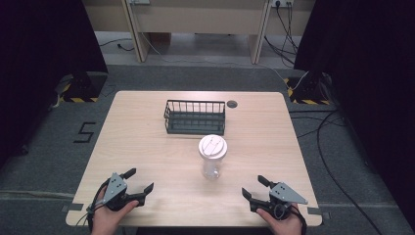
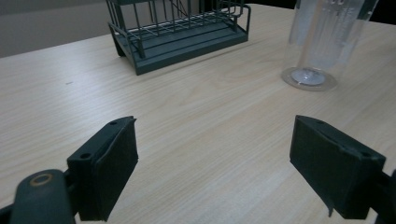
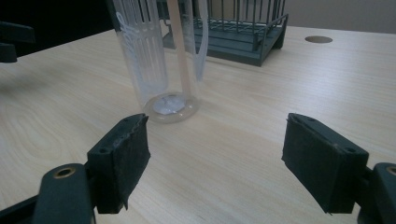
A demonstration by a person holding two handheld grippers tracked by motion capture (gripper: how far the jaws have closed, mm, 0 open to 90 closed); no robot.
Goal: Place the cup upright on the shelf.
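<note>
Light wood table [image 1: 147,147] on grey carpet, dark curtains left and right, pale furniture legs and cables at the back.

One clear plastic tumbler [image 1: 212,157], upright, white lid on top, near table centre, slightly toward the near edge. Through the wall in the right gripper view: one pale straw [image 3: 180,56] and ribbed inner pieces, count of those unclear. Base ring of same tumbler [image 2: 309,78] at upper right in the left gripper view.

One dark green wire basket [image 1: 195,117] just behind the tumbler, apart from it, nothing visible inside. One round cable hole [image 1: 232,104] in the tabletop beside the basket's far right corner.

Two grippers, one per hand, both at the near edge, well apart from the tumbler and from each other. Left gripper [image 1: 138,180]: jaws spread wide, nothing between, bare wood under them. Right gripper [image 1: 253,186]: jaws likewise spread wide, nothing held, pointed toward the tumbler. Two hands: left hand [image 1: 105,215], right hand [image 1: 279,223].

Floor marking like a "5" [image 1: 85,132] left of the table; two yellow-black striped bases [image 1: 80,90] at the far corners.
</note>
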